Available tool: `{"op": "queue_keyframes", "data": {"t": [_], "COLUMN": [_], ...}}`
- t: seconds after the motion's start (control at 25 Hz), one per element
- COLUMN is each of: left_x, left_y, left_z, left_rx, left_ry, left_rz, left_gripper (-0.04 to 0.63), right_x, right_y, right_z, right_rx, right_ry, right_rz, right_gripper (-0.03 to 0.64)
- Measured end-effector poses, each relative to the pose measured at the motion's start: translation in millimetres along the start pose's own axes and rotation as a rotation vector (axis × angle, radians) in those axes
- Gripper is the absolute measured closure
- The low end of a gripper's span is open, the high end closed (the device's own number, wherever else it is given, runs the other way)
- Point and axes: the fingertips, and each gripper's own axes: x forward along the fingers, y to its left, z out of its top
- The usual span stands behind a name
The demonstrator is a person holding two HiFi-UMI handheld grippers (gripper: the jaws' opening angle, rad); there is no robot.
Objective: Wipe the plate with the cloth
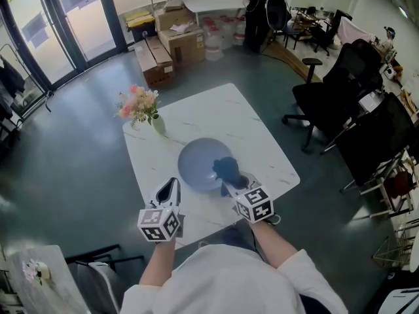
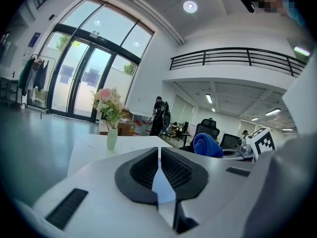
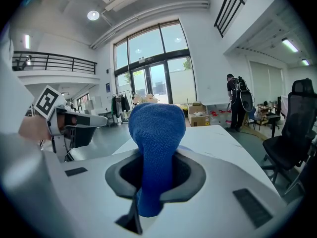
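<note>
While the right gripper [image 1: 227, 183] clamped a bunched blue knitted cloth [image 1: 227, 169], the cloth bulged beyond its fingertips over the right part of a round grey-blue plate [image 1: 196, 159]. Beside it, the left gripper [image 1: 173, 183] had its jaws pressed together, empty, just beside the plate's near rim.

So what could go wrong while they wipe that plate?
The plate sits on a smooth table, so a hard wipe might slide it. The right gripper pinches only a bunch of the cloth, which could slip out. The vase of flowers stands near the table's edge; a shoved plate might tip it.
</note>
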Motion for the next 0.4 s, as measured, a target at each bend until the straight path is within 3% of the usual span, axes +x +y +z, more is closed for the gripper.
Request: {"op": "queue_keyframes", "data": {"t": [0.4], "left_x": [4.9], "left_y": [1.3], "left_z": [-2.8], "left_rx": [-0.025], "left_ry": [0.009], "left_rz": [-0.003], "left_gripper": [0.551], "right_x": [3.0], "right_y": [-5.6], "right_z": [-0.3], "right_rx": [0.009], "right_ry": [0.004], "right_rz": [-0.005], "right_gripper": [0.532]}}
